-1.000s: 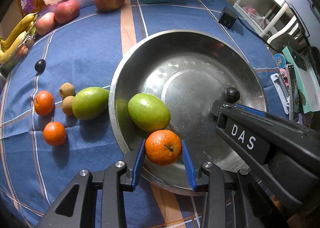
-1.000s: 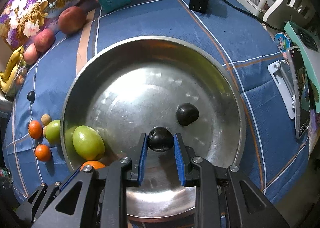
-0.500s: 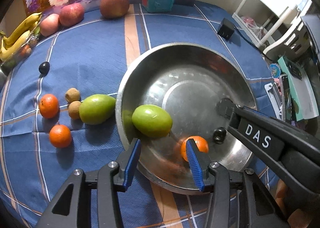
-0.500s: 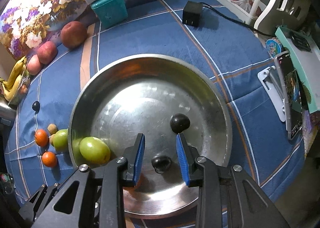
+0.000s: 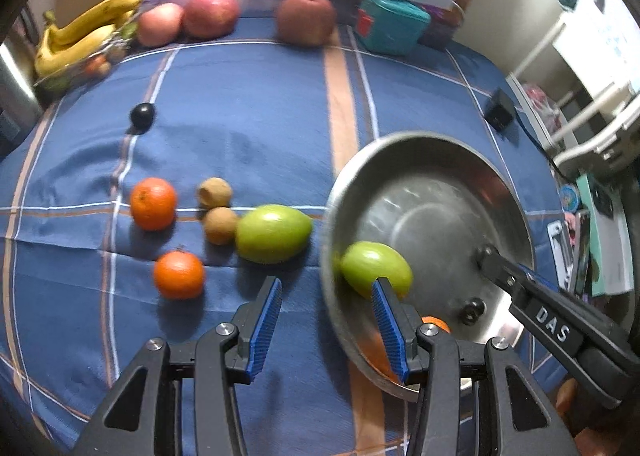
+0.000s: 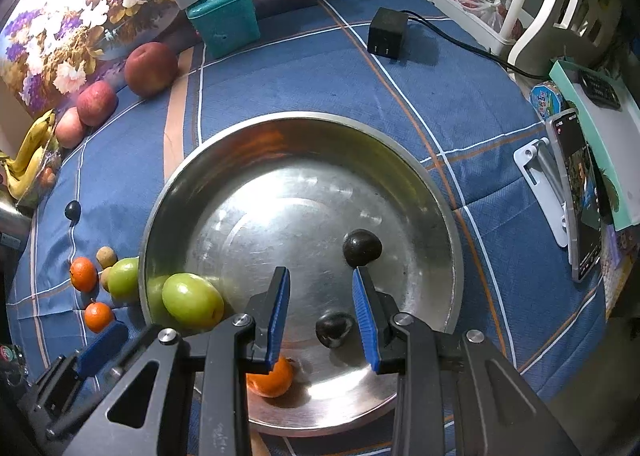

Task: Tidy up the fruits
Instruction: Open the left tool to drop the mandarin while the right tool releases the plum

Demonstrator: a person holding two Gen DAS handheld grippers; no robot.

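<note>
Right gripper (image 6: 320,312) hanging over metal bowl (image 6: 440,192), jaws apart, gripping nothing; dark plum (image 6: 334,329) lying loose between its pads, orange (image 6: 272,378) under left pad, second plum (image 6: 362,247) just beyond. Left gripper (image 5: 326,328) standing open, empty; green mango (image 5: 273,233) ahead on cloth

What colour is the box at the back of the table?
The box is teal, a blue-green. The right wrist view shows it best.
</note>
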